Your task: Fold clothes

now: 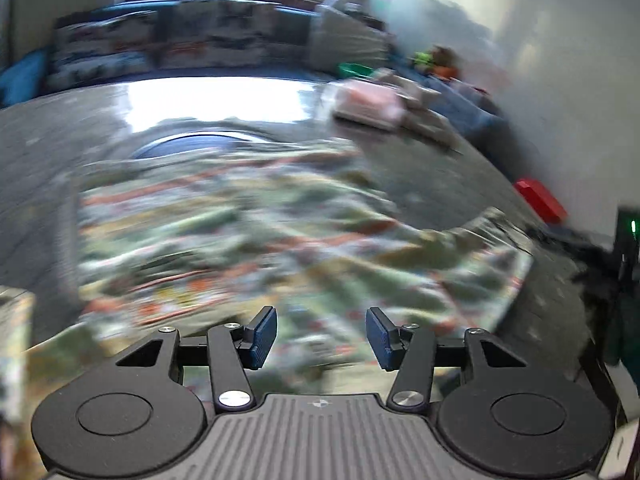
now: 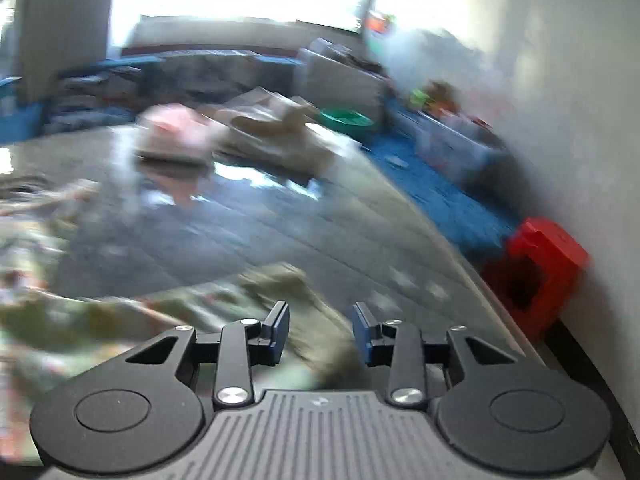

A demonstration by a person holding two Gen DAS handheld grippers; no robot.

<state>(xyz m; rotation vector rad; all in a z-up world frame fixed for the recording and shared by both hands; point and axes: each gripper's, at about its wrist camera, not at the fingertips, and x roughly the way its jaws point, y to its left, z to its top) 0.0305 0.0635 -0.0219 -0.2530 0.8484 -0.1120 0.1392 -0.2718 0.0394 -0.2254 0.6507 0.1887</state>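
A garment with a busy green, white and orange print [image 1: 240, 220] lies spread and rumpled on the grey table [image 1: 40, 152]; motion blurs the view. My left gripper [image 1: 321, 314] hovers over its near part, open, with only cloth seen through the gap. In the right wrist view the garment's right corner [image 2: 276, 280] reaches under my right gripper [image 2: 321, 308]. That gripper is open too, with cloth lying below the gap and neither pad pressing on it. The rest of the garment trails off to the left [image 2: 60, 312].
A pink folded pile [image 2: 176, 128] and beige clothes [image 2: 272, 128] sit at the table's far side, beside a green bowl [image 2: 346, 118]. A red box [image 2: 540, 264] and a blue mat [image 2: 440, 192] lie along the white wall, right of the table edge. Patterned cushions [image 1: 180, 44] line the back.
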